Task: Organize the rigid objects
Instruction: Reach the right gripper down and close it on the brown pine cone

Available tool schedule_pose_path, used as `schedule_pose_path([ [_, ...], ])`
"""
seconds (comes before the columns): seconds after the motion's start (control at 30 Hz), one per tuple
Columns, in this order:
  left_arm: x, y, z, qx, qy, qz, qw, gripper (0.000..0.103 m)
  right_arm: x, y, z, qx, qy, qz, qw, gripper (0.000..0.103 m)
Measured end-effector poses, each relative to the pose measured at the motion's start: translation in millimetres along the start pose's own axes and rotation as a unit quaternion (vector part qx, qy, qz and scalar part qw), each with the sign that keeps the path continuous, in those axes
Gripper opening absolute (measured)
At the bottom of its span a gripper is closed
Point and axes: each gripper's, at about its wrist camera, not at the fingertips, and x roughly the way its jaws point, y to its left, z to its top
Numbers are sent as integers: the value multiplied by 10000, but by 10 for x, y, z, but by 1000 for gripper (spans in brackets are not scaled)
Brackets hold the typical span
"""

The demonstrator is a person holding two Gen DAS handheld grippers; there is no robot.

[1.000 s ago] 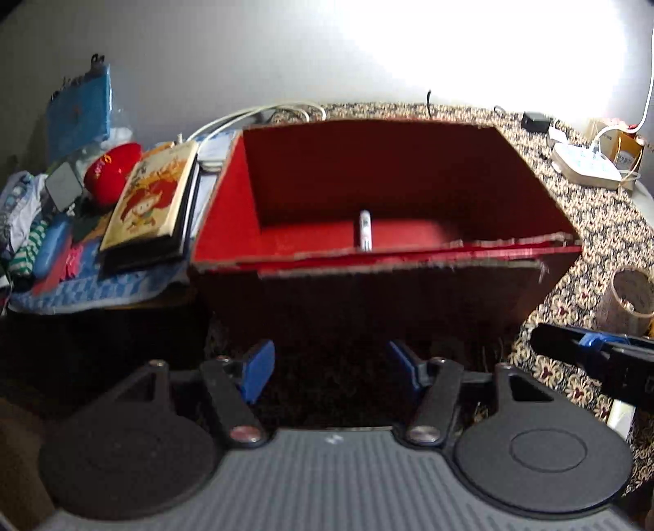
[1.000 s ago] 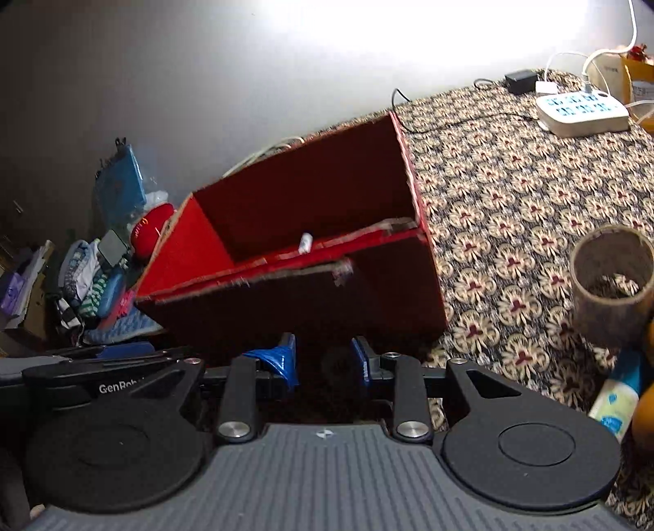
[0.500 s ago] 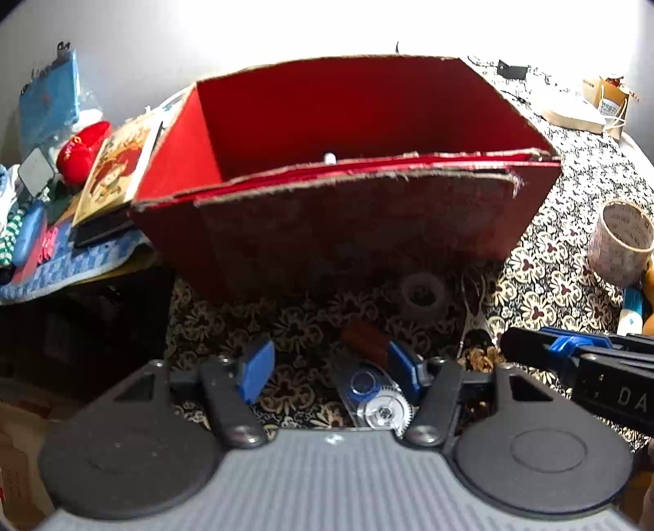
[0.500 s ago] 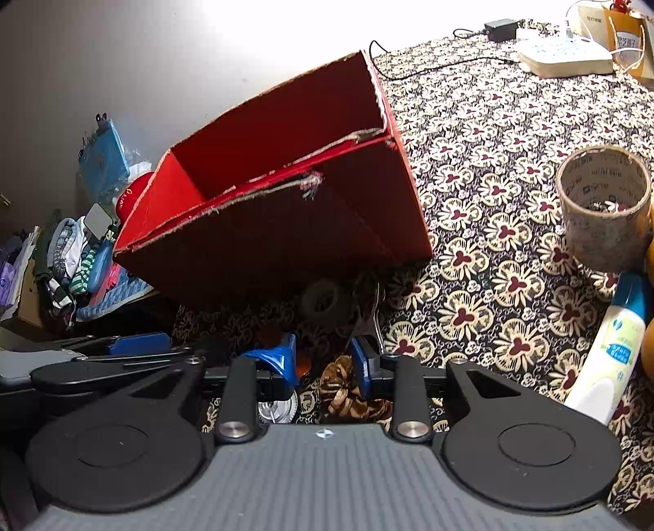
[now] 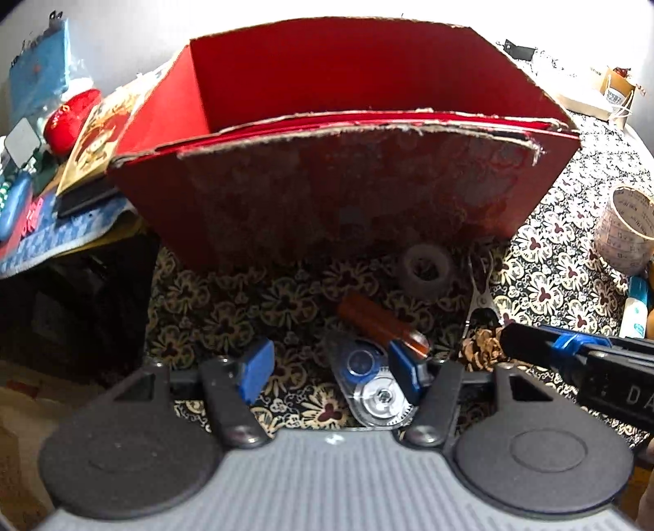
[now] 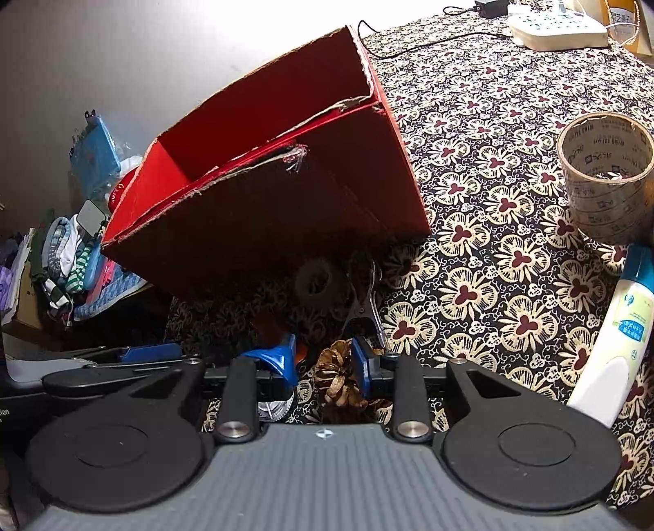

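Observation:
A red cardboard box point(image 5: 351, 163) stands open on the floral cloth point(image 6: 490, 253). In front of it lie a grey tape ring point(image 5: 427, 271), a brown screwdriver handle point(image 5: 378, 320), a clear correction-tape dispenser point(image 5: 370, 382), a metal clip point(image 5: 482, 296) and a pine cone point(image 6: 339, 378). My left gripper point(image 5: 329, 369) is open low over the cloth, its right finger beside the dispenser. My right gripper point(image 6: 323, 363) is open a little, with the pine cone lying between its fingers; I see no pad pressing on it. The box's inside floor is hidden.
A roll of packing tape point(image 6: 605, 175) and a white bottle with a blue top point(image 6: 613, 339) sit to the right. A power strip point(image 6: 560, 28) lies at the back. Books point(image 5: 98, 139) and piled clothes point(image 6: 69, 261) crowd the left beyond the table's edge.
Both grippers have sunk and tipped down toward the cloth in front of the box. The small items came into view, and the white marker inside the box dropped out of sight. Jaw gaps are unchanged.

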Motion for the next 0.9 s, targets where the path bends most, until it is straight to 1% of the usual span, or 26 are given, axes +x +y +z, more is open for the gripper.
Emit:
schedule_pose_path([
  [0.1,22,-3,7,44,0,2,10000,62,21,-10,19,21,2,-18,10000,12],
  [0.3,65,-40,38,136,51,-118,9998,63,57,-45,42,94,31,-48,9999,12],
  [0.43,69,-90,46,256,11,-135,9996,63,73,-56,47,114,40,-65,9999,12],
  [0.67,103,-118,73,327,9,-182,9993,64,109,-117,90,261,115,27,9996,13],
  [0.8,112,-142,87,397,-5,-284,9988,66,115,-126,110,266,118,48,9996,13],
  [0.9,141,-190,93,524,46,-206,9984,67,111,-139,127,242,143,71,9996,13],
])
